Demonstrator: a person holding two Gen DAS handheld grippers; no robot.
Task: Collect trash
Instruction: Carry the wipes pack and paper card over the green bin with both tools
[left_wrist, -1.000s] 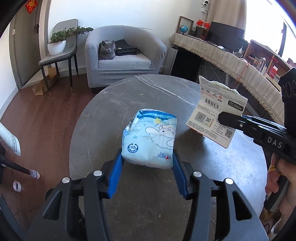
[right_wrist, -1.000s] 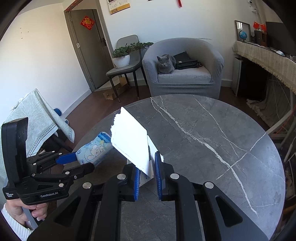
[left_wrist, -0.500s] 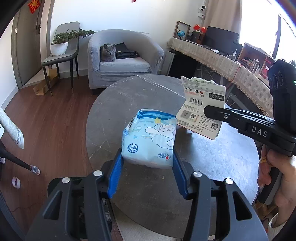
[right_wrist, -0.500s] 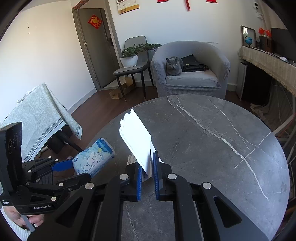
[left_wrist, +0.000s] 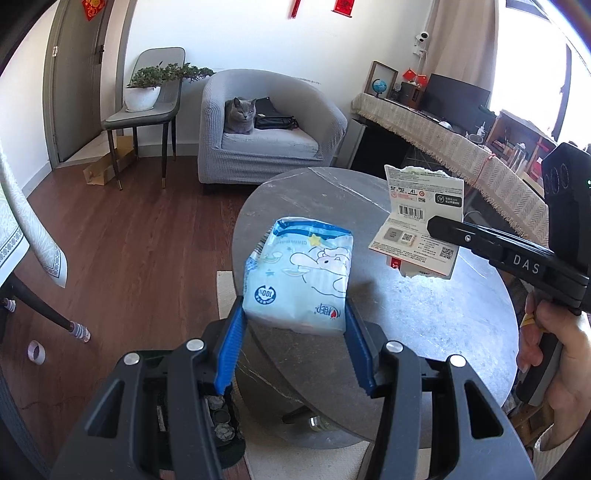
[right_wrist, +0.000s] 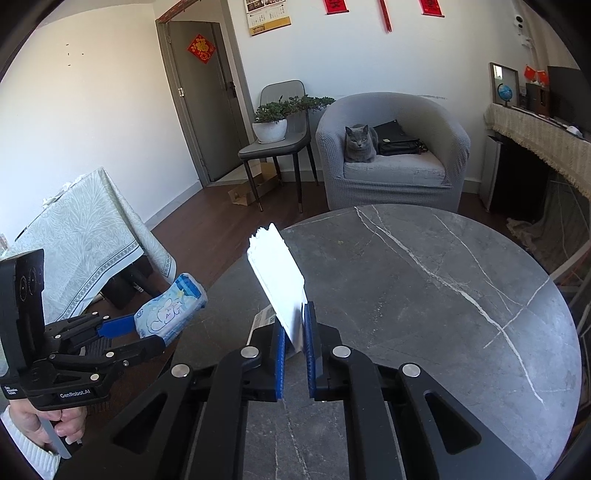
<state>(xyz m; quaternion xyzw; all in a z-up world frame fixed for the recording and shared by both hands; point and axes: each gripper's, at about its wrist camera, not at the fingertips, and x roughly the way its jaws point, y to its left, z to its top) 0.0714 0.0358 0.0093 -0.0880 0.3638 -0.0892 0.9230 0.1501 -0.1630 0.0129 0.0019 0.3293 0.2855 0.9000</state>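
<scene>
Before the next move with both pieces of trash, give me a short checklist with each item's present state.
1. Left gripper jaws shut on the blue tissue pack: ok.
2. Right gripper jaws shut on the torn white packaging card: ok.
3. Both items lifted clear of the round grey table: ok.
4. The two items apart, not touching: ok.
5. Trash bin or bag in sight to drop them into: not ok, none visible.
6. Grey cat out of the way, on the armchair: ok.

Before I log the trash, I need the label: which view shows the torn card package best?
The left wrist view: the card package faces it, barcode and QR codes visible, clamped in the right gripper. The right wrist view shows only its blank white back.
</scene>
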